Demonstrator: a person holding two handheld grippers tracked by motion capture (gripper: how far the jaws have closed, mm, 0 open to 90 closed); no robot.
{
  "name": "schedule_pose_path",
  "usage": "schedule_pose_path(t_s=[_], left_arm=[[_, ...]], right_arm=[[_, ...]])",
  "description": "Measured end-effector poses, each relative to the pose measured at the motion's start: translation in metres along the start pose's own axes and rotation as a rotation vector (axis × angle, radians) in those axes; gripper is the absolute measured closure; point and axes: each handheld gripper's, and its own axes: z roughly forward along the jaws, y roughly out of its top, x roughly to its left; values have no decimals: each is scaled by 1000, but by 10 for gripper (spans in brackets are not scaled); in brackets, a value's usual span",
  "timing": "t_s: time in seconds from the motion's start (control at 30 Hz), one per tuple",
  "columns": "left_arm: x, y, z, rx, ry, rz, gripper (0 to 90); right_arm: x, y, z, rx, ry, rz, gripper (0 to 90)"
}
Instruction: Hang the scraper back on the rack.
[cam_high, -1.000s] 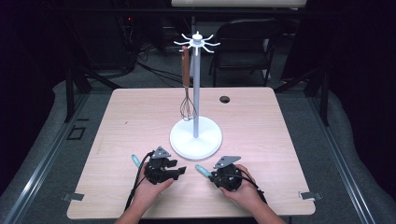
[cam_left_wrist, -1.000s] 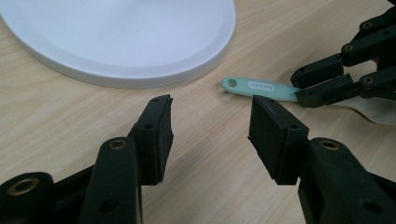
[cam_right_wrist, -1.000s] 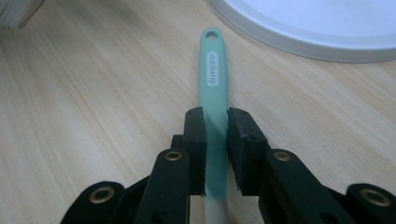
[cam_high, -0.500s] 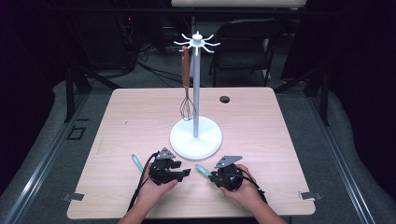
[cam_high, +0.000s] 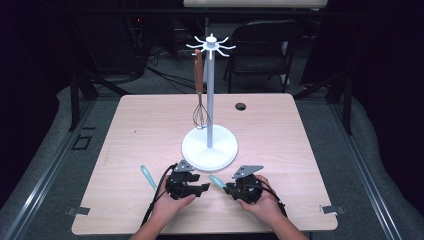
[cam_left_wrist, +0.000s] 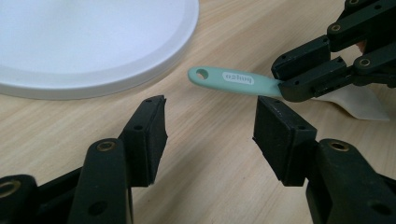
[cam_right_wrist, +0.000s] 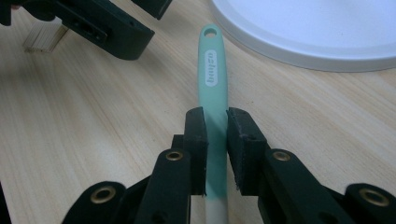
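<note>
1. The right gripper (cam_right_wrist: 215, 116) has its jaws pinching the teal tool (cam_right_wrist: 212, 70) across the lower part of its handle. The tool lies flat on the desk (cam_high: 150, 130) near the front edge, handle end pointing towards the stand (cam_high: 200, 150).
2. The left gripper (cam_left_wrist: 210, 116) has its jaws spread. They have just been opening, with nothing between them, and they face the tool's free end from just beside it.
3. The step in hand looks like lifting the tool to hang it, so the grip matters. The pads sit square on the handle's flat sides, which should stop it rolling. Keep that pinch firm before raising it.
4. The hole (cam_right_wrist: 210, 32) at the handle tip is what must catch a hook. It is well clear of the right jaws. Keep it so, and do not slide the grip up.
5. If the left gripper helps, it should take the handle between the hole and the right jaws, never over the hole.
6. Lift straight up first. The stand's base rim is near the tip, and a forward drag could knock it.
7. Higher up, the hooks (cam_high: 212, 45) fan out from the pole top. A whisk (cam_high: 201, 116) already hangs on the left side, so choose a free hook away from it.
8. A second teal tool (cam_high: 146, 176) lies left of the left gripper. Keep the cable off it.
</note>
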Motion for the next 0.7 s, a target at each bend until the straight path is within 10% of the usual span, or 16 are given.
schedule_pose_path(t_s=[0.33, 0.7], left_arm=[[-3, 3, 7, 9, -25, 5, 424], [0, 2, 3, 0, -14, -12, 425]], right_arm=[[0, 1, -7, -36, -17, -2, 900], [7, -1, 1, 28, 9, -3, 761]])
